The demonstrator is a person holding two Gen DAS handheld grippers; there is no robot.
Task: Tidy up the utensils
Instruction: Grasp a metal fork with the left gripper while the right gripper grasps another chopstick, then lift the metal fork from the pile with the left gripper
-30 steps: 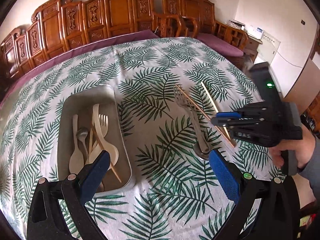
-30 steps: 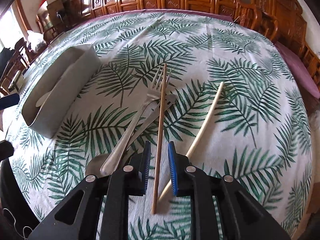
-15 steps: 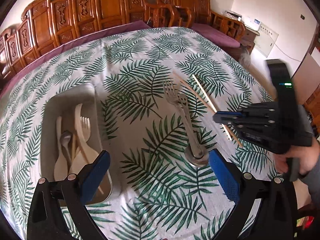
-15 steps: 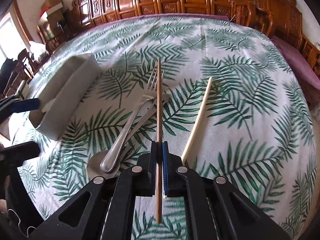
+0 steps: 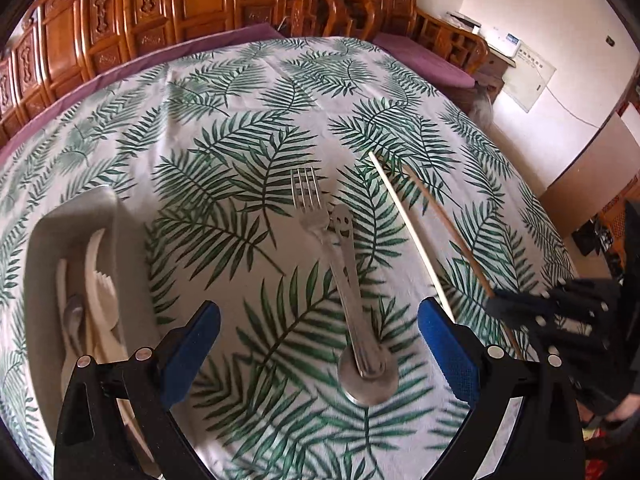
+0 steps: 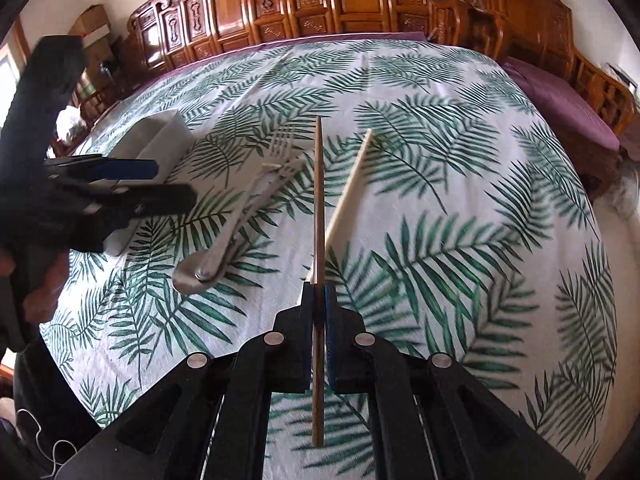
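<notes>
Right claw (image 6: 319, 300): pinched narrow on the brown chopstick (image 6: 318, 208), gripped toward its near end; the stick points away along the fingers and looks raised off the cloth, though contact at the far tip cannot be told.
Left claw (image 5: 318, 344): spread wide, holding nothing, hovering over the near part of the tabletop (image 5: 248, 92) with the spoon bowl between its pads.
Metal spoon (image 5: 366, 372): bowl nearest the front edge, handle running away; lies on the tabletop.
Metal fork (image 5: 307, 196): crossed over the spoon handle, tines toward the far edge.
Pale chopstick (image 5: 408, 232): flat on the tabletop, just right of the fork and spoon, apart from them.
Grey tray (image 5: 72, 216): near the left edge; already holds pale plastic cutlery (image 5: 102, 280) and a small metal spoon (image 5: 74, 316).
Done: several utensils sorted into the tray.
In hand: one chopstick picked, not yet placed.
Left, by estimate: carry that chopstick to the tray, then the pale chopstick, fork and spoon. Roughly half remains.
</notes>
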